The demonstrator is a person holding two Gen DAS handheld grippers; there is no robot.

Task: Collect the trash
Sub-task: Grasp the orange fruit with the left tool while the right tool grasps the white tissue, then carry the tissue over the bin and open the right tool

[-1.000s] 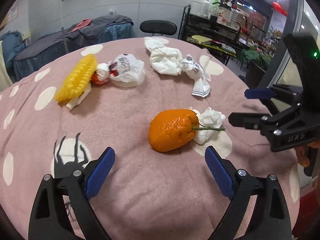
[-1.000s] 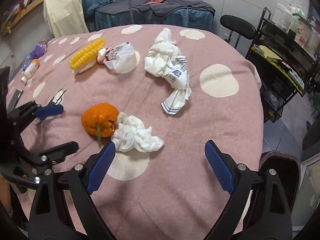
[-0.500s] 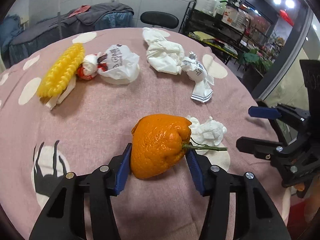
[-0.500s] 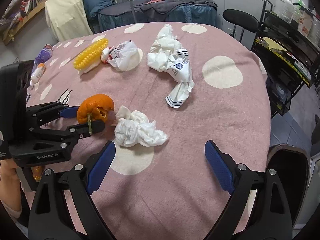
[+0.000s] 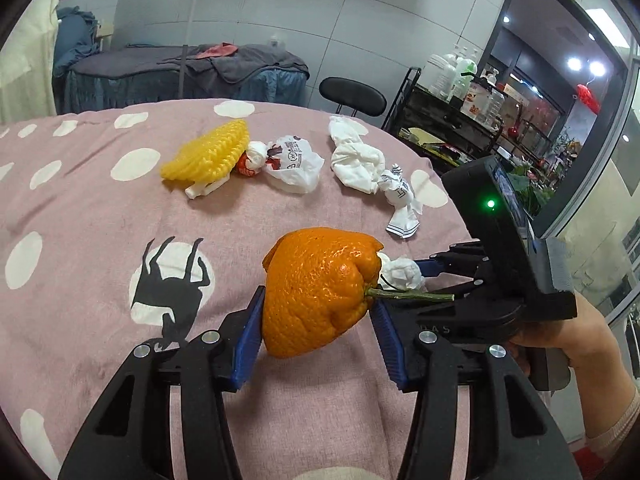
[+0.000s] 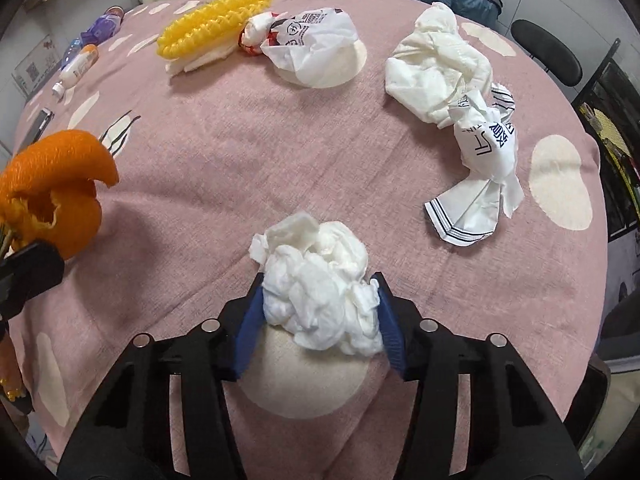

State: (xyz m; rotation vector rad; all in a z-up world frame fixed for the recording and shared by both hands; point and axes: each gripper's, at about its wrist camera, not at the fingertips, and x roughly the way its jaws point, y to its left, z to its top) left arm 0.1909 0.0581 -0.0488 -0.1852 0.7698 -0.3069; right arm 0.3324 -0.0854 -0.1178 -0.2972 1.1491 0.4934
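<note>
Since a moment ago our left claw (image 5: 316,322) has lifted the hollow, crushable orange peel (image 5: 320,288) it clamps; our right claw (image 6: 320,316) has just been closing onto the soft tissue wad (image 6: 320,292) on the counter (image 6: 280,152). Farther wrappers (image 6: 476,120) wait, light; pinch their bunched middles.

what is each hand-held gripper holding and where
Left hand-held gripper clamps the orange peel by its sides. Right hand-held gripper has just closed on the crumpled tissue, across its middle.
</note>
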